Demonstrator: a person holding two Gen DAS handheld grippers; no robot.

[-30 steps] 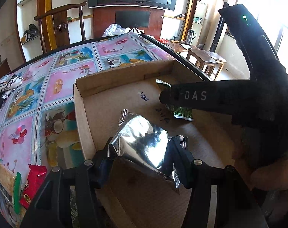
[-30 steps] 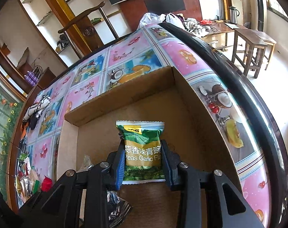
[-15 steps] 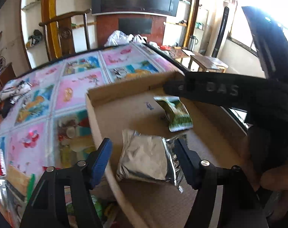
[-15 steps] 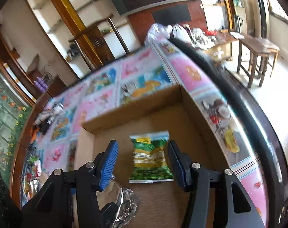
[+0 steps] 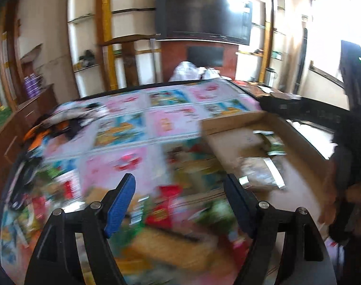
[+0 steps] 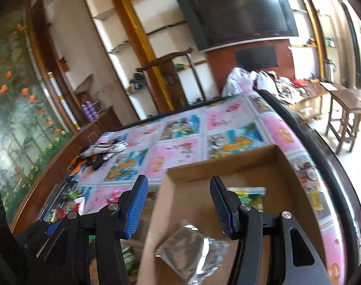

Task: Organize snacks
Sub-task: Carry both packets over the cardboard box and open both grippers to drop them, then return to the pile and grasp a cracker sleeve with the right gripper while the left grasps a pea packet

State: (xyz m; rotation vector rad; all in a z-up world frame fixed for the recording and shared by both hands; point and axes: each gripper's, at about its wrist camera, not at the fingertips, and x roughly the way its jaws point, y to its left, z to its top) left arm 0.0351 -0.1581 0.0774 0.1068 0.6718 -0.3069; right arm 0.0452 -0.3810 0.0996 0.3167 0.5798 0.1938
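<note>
A shallow cardboard box (image 5: 230,121) (image 6: 218,167) lies on the table. Inside it lie a silver foil snack bag (image 5: 260,174) (image 6: 192,251) and a green pea snack packet (image 5: 274,143) (image 6: 250,196). My left gripper (image 5: 179,201) is open and empty, hovering left of the box over a blurred heap of loose snack packets (image 5: 163,216). My right gripper (image 6: 179,201) is open and empty, raised above the box's near left corner, with the foil bag below it. The right gripper's black body (image 5: 354,109) shows at the right of the left wrist view.
The table has a pink and blue fruit-print cloth (image 6: 180,147). A dark bundle of cloth (image 6: 99,152) lies at its far left. Loose snacks (image 6: 68,204) lie left of the box. A wooden chair (image 6: 171,78), shelves, a television and stools (image 6: 344,109) stand beyond.
Both grippers opened and let go of their snacks, which now lie in the box. Both have lifted and swung left; the left one is now over the loose snack heap.
</note>
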